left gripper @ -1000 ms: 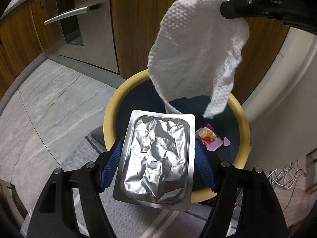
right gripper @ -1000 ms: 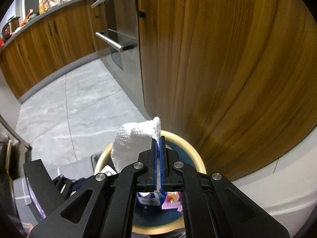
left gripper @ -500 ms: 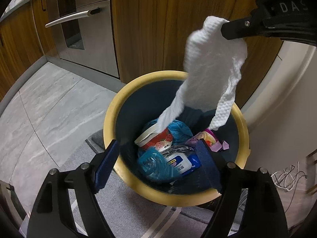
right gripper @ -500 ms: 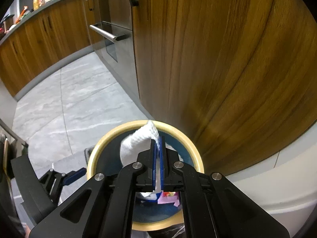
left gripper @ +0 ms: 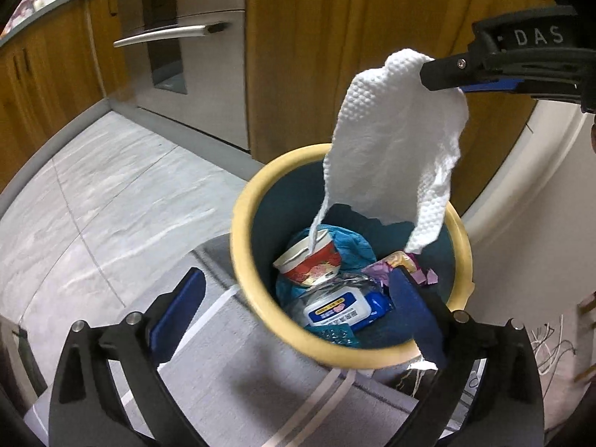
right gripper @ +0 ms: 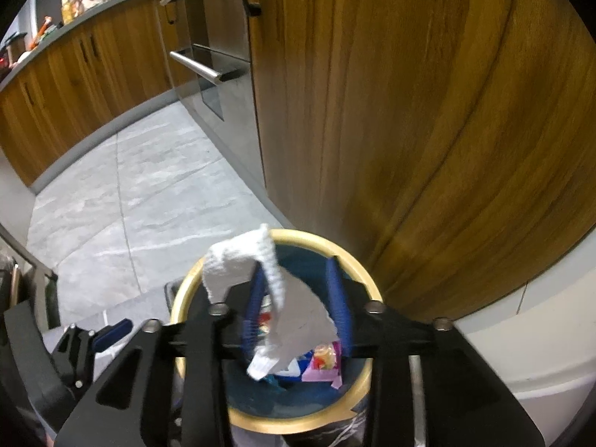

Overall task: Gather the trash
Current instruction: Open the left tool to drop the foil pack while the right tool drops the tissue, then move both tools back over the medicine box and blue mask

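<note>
My left gripper (left gripper: 298,283) hangs over the near rim of the yellow-rimmed bin (left gripper: 238,231), its jaws still opening wide with nothing between them. In the bin lie a red and white cup (left gripper: 309,260), a blue wipes pack (left gripper: 335,309) and a pink wrapper (left gripper: 402,264). My right gripper (right gripper: 294,272) is above the bin (right gripper: 178,309) with its jaws opening. A white paper towel (right gripper: 298,309) sags between its blue pads, draped over the left one. In the left wrist view the paper towel (left gripper: 395,149) dangles from the right gripper (left gripper: 439,74) into the bin.
Wooden cabinet doors (left gripper: 335,56) and a steel oven front (left gripper: 193,37) stand right behind the bin. Grey tile floor (left gripper: 111,205) spreads to the left. A grey striped rug (left gripper: 260,391) lies under the bin. A white curved wall (left gripper: 540,186) is on the right.
The silver foil pack left my left gripper and dropped out of sight into the bin, and those jaws widened. My right jaws parted and the paper towel slackened between them.
</note>
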`<state>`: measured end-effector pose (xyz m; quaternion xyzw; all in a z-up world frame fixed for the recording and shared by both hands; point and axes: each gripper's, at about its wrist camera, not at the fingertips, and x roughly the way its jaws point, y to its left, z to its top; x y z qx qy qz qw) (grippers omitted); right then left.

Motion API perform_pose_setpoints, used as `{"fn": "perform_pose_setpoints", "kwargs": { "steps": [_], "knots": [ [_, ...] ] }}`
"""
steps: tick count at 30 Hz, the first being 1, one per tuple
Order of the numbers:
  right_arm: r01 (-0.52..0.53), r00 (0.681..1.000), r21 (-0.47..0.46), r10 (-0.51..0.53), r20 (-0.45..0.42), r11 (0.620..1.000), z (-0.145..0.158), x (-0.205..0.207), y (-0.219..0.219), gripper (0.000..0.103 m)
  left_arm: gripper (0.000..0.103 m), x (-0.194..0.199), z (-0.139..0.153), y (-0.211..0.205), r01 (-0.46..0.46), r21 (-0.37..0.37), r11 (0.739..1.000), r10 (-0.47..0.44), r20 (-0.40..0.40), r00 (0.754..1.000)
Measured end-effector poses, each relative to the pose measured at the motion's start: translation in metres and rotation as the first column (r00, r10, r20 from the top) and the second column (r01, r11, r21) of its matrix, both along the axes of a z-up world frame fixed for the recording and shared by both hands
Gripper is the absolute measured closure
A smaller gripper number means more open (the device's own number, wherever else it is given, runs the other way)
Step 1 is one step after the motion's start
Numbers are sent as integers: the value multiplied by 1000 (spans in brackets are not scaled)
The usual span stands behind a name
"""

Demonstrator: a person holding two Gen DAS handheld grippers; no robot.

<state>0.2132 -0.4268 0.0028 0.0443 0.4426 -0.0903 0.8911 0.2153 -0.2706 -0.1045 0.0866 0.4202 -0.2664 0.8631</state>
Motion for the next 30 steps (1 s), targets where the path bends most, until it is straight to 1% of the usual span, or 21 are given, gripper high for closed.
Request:
{"fn": "perform_pose_setpoints", "kwargs": {
  "steps": [1,2,3,4,6,8,12,14,18,23,25,28,30],
  "knots": [
    [-5,1000,0,5,5,1000,1,-1,1,49,6,1,1,3,-7,-2,1000,7,-3,1000],
    [-9,1000,1,9,10,1000,3,-1,3,40,6,0,2,7,-16,-5,1000,16,-6,1000],
    [-14,1000,3,14,15,1000,4,-2,4,35,6,-1,4,13,-29,-7,1000,29,-11,1000],
    [-23,999,7,22,23,1000,6,-3,5,32,6,-3,5,16,-37,-7,999,36,-13,999],
    [-33,999,9,32,31,999,8,-3,7,18,6,-7,8,25,-52,-1,999,52,-15,999],
    [-45,998,15,44,43,999,11,-5,9,12,6,-12,11,32,-66,3,998,66,-16,998],
    [-52,998,9,51,47,999,15,-7,11,7,6,-25,22,50,-91,-4,996,91,-17,996],
    [-43,998,6,43,43,999,15,-8,9,7,6,-34,27,59,-104,-6,995,104,-25,994],
    [-31,999,10,31,31,999,12,-9,6,6,6,-51,36,73,-115,-1,993,115,-16,993],
    [-43,998,-4,42,-38,999,-10,-5,8,6,6,-67,45,94,-145,-23,989,145,-17,989],
    [-48,997,-11,48,-63,999,-19,-4,10,6,6,-72,45,103,-163,-25,986,162,-31,986],
    [-72,989,-30,67,-132,997,-38,-2,16,6,6,-82,45,116,-181,-42,983,179,-52,982],
    [-87,982,-49,78,-172,995,-50,0,20,6,6,-86,44,124,-188,-41,981,185,-62,981]
  ]
}}
